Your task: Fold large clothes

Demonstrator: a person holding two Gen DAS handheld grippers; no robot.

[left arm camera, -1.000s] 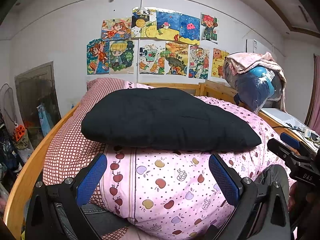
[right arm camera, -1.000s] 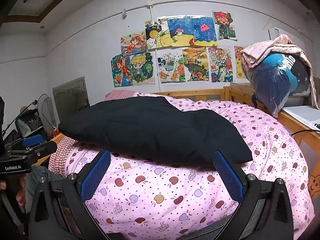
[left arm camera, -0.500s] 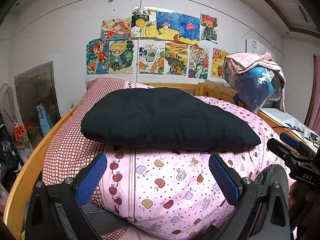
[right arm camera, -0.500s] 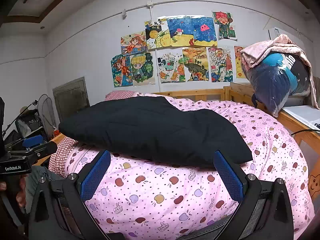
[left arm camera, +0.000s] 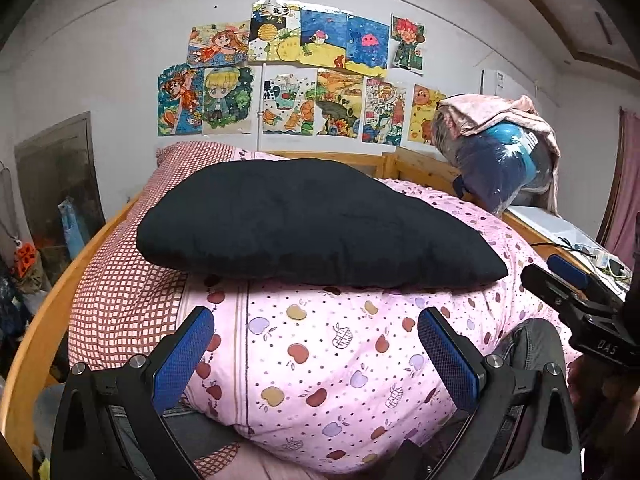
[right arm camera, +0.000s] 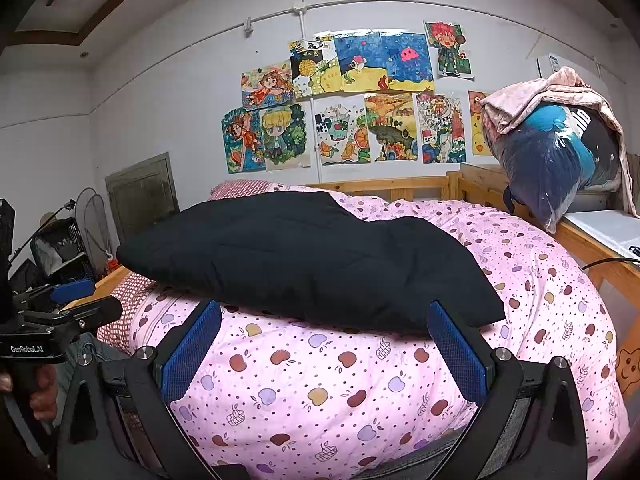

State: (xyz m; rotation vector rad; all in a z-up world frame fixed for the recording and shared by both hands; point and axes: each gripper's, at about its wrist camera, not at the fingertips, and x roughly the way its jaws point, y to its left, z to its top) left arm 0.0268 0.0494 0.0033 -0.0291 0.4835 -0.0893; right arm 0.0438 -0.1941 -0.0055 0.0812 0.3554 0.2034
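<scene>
Your folded black garment lies on the pink apple-print quilt.
Your left gripper and right gripper hover just before the garment, jaws spread wide, empty.

Far edge of the folded black padded garment is hidden behind its own bulk. Lower part of the pink apple-print quilt is cut off by the frame bottom and gripper bodies. Contents of the clear plastic bag of blue fabric, far right: unreadable.
</scene>
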